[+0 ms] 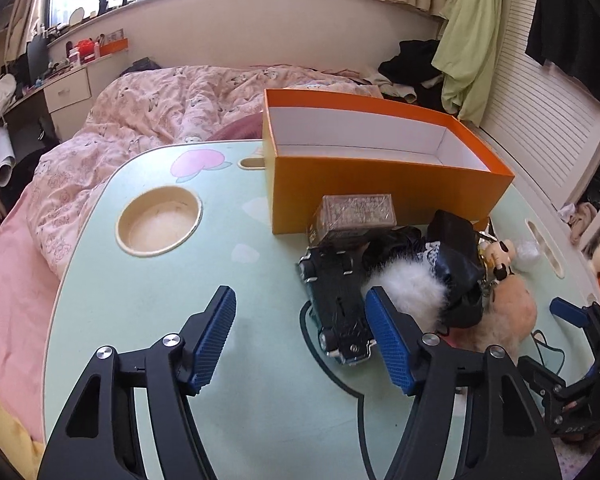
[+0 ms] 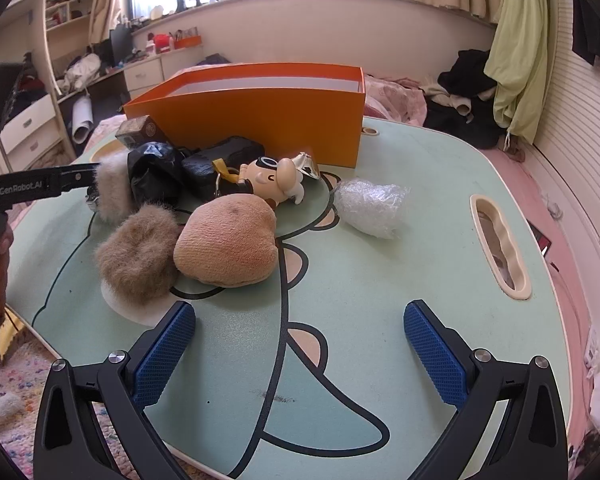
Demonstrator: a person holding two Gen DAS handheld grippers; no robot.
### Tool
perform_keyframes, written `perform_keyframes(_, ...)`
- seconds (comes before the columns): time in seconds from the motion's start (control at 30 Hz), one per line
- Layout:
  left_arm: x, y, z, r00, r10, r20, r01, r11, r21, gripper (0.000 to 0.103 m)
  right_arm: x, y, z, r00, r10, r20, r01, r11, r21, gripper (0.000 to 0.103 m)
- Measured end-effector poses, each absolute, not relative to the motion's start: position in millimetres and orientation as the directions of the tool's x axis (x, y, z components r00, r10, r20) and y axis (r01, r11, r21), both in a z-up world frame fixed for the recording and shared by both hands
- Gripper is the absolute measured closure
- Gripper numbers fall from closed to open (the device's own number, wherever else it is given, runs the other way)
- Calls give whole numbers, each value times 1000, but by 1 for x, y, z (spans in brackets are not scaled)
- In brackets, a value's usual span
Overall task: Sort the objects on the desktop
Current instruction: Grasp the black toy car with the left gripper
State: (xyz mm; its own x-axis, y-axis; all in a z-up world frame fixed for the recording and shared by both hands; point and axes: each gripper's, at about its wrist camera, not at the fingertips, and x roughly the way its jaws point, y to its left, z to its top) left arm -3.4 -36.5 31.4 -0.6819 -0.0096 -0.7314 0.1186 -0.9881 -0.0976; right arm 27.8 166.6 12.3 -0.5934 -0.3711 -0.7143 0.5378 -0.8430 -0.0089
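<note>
Left wrist view: left hand-held gripper (image 1: 302,330) gapes wide, empty, beside the toy car (image 1: 338,312); right hand-held gripper (image 2: 300,350) also open, empty. Sorting looks unstarted; next, grab something for the orange box (image 1: 380,188).

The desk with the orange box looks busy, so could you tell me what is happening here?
A person holds two grippers over a green lap table, sorting a pile of small things. The left gripper and right gripper are both open and hold nothing. The orange box looks empty. The toy car, fluffy pieces, figurine keychain and bubble-wrap bundle all lie on the table in front of it.
</note>
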Motion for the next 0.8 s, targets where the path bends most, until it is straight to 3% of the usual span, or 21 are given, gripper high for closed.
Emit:
perform_keyframes(0.07, -13, -33, 31, -663, -7, -748, 112, -990, -90, 36, 27, 167, 12, -593, -371, -714, 538, -843, -8, 0)
perform_keyframes(0.13, -22, -33, 26, -635, 8, -772, 103, -990, -95, 59, 28, 167, 12, -593, -371, -714, 538, -843, -8, 0)
perform_keyframes(0.2, -25, -34, 21, -614, 39, -788, 98, -987, -125, 73, 28, 167, 12, -594, -371, -714, 538, -843, -9, 0)
perform_keyframes(0.6, 44, -41, 19, -669, 25, -743, 118, -983, -140, 74, 25, 172, 18, -595, -374, -711, 521, -853, 12, 0)
perform_keyframes(0.8, 45, -34, 28, -688, 59, -724, 92, -982, -168, 74, -2, 194, 49, -672, -331, -662, 401, -915, 51, 0)
